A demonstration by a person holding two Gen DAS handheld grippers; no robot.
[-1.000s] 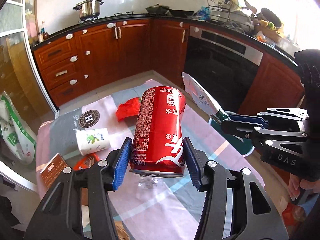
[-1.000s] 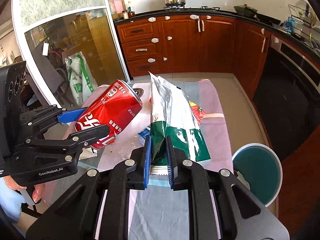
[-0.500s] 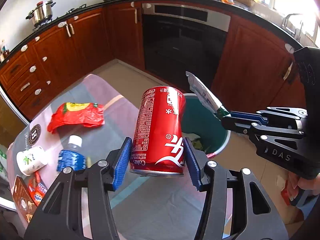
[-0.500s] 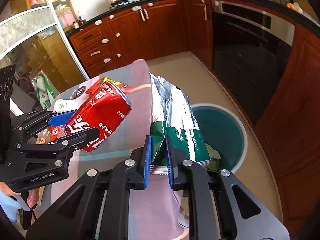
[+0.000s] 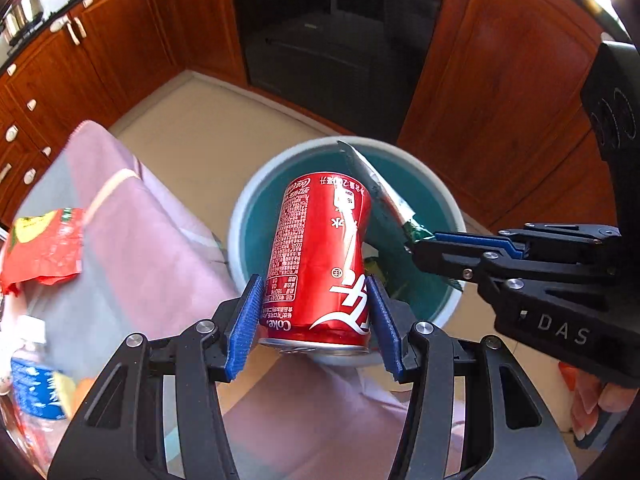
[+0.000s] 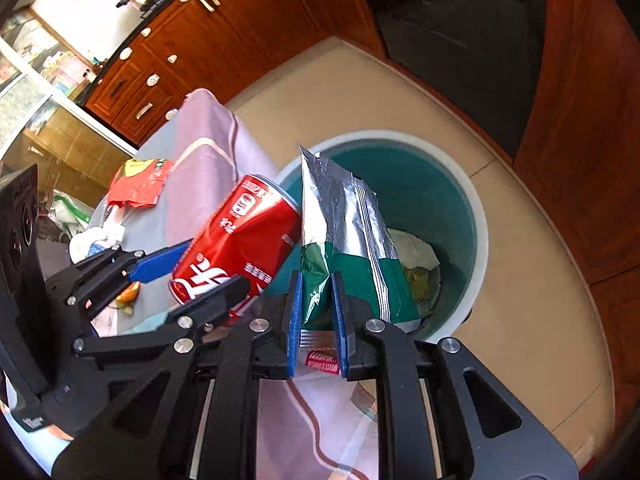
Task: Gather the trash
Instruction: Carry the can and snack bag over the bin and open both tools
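My left gripper (image 5: 316, 312) is shut on a red cola can (image 5: 320, 256), held over the near rim of a round teal trash bin (image 5: 424, 192) on the floor. The right gripper (image 6: 317, 304) is shut on the green end of a silver and green snack bag (image 6: 344, 232), also above the bin (image 6: 476, 224), which has crumpled paper at its bottom. In the right wrist view the can (image 6: 240, 244) and left gripper (image 6: 188, 276) sit just left of the bag. The bag (image 5: 380, 192) and right gripper (image 5: 424, 240) show right of the can in the left wrist view.
The table with a pink and grey cloth (image 5: 132, 240) lies left of the bin, bearing a red wrapper (image 5: 44, 248), a water bottle (image 5: 36, 384) and other litter. Wooden cabinets (image 5: 492, 64) and a dark oven (image 5: 332, 32) stand behind the bin. A person's fingers (image 5: 588, 404) hold the right gripper.
Both grippers swung from above the table to over the bin and tilted downward. Each kept its grip, the left on the can, the right on the bag.
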